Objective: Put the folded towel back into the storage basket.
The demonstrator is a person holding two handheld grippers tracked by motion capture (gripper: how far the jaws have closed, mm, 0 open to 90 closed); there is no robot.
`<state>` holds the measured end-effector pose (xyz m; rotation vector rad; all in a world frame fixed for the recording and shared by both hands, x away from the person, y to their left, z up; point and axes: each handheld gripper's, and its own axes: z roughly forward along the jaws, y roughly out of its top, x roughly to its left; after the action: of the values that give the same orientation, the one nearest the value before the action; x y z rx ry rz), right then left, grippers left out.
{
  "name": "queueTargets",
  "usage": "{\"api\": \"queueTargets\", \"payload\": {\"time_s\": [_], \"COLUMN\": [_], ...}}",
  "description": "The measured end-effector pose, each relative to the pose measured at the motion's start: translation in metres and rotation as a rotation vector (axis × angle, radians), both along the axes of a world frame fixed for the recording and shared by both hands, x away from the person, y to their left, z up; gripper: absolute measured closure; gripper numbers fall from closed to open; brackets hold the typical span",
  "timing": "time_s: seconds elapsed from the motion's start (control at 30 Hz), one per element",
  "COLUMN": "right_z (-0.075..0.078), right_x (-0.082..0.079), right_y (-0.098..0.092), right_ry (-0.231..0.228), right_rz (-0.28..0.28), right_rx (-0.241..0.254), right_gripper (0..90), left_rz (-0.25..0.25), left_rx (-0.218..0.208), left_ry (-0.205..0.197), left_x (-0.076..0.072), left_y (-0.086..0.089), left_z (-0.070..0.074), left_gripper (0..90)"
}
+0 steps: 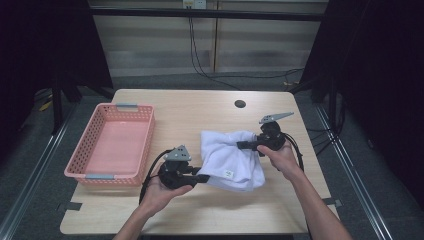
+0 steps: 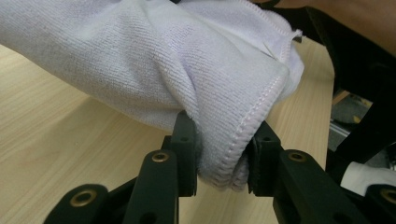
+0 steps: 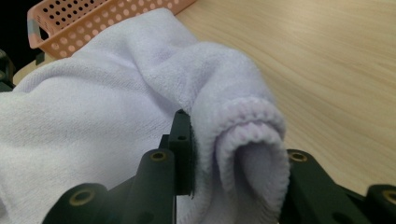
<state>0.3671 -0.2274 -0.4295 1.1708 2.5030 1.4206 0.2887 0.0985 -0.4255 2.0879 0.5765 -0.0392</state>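
Terrycloth white towel (image 1: 231, 159), bunched with stitched hems, is pinched by left gripper (image 1: 202, 178) and right gripper (image 1: 243, 145).

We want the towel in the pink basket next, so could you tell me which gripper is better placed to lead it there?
Left: the left gripper, clamped on the white towel, sits next to the pink basket; the right gripper grips the towel's far side.
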Motion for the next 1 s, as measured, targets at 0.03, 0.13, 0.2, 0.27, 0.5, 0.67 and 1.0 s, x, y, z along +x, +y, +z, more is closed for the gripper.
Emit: {"api": "queueTargets", "payload": {"time_s": [0.03,0.13,0.2,0.27,0.5,0.67,1.0], "right_z": [0.002,0.01,0.016,0.021,0.029,0.032,0.049], "right_x": [0.001,0.004,0.007,0.01,0.025,0.033,0.05], "right_y": [0.002,0.007,0.013,0.018,0.039,0.051,0.079], "right_ry": [-0.003,-0.012,-0.028,-0.036,-0.042,-0.043,-0.054], "right_rz": [0.001,0.011,0.019,0.027,0.059,0.076,0.106], "right_rx": [-0.001,-0.007,-0.005,-0.006,0.009,0.018,0.03], "right_gripper": [68.2,68.1,68.2,68.2,68.2,68.2,68.2], "left_rz": [0.003,0.008,0.011,0.023,0.063,0.079,0.138], "left_rx": [0.0,-0.008,-0.015,-0.021,-0.048,-0.05,-0.085], "left_ry": [-0.002,-0.016,-0.025,-0.03,-0.016,-0.025,-0.036], "left_x": [0.0,0.001,0.002,0.004,0.01,0.012,0.018], "left_y": [0.002,0.009,0.013,0.019,0.041,0.053,0.083], "left_z": [0.001,0.008,0.012,0.016,0.02,0.025,0.038], "left_gripper": [69.3,69.3,69.4,69.4,69.8,69.9,69.8]}}
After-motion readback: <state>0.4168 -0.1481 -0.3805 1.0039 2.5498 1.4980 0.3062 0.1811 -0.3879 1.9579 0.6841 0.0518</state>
